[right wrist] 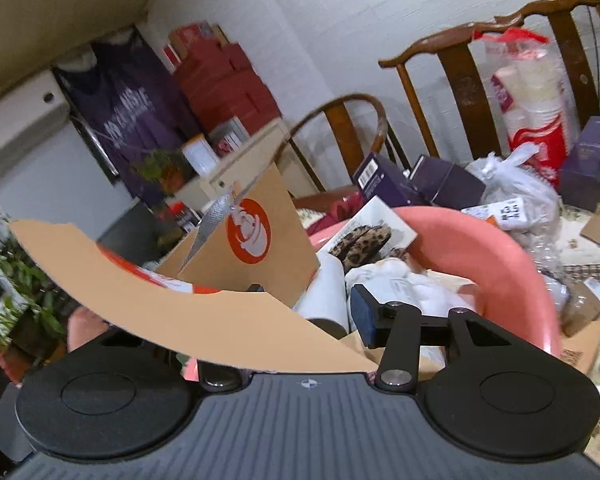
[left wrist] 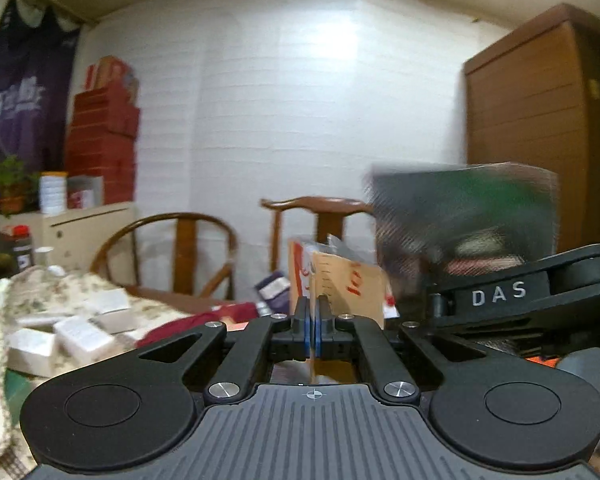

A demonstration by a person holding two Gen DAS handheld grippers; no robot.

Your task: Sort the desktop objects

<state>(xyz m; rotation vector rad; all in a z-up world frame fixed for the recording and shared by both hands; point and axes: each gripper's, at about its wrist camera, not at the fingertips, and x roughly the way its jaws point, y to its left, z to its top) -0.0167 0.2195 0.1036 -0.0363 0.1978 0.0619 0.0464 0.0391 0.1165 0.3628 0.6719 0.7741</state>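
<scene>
The left claw (left wrist: 312, 334) is pressed together on the thin edge of a torn brown cardboard package (left wrist: 340, 280) printed in red, and holds it upright above the cluttered worktop (left wrist: 148, 304). From the right wrist view the same kind of brown cardboard (right wrist: 236, 240), bearing a round orange logo, stands over a pink basin (right wrist: 480, 252) already holding papers and white wrapping. A curved torn flap of it (right wrist: 160, 312) crosses in front of the right claw (right wrist: 280, 328) and hides the left finger. Only the right finger with its blue pad (right wrist: 363, 314) shows clearly, with nothing against it; the jaws look spread, and whether the hidden pad touches the flap cannot be told.

The step in hand appears to be carrying the cardboard packaging to the basin as discarded material. The next move probably calls for the left claw to bring the piece over the basin's opening and let go, while the right claw keeps clear of the flap so the cardboard drops inside rather than catching on the rim or sliding onto the floral cloth (right wrist: 588, 240).
</scene>
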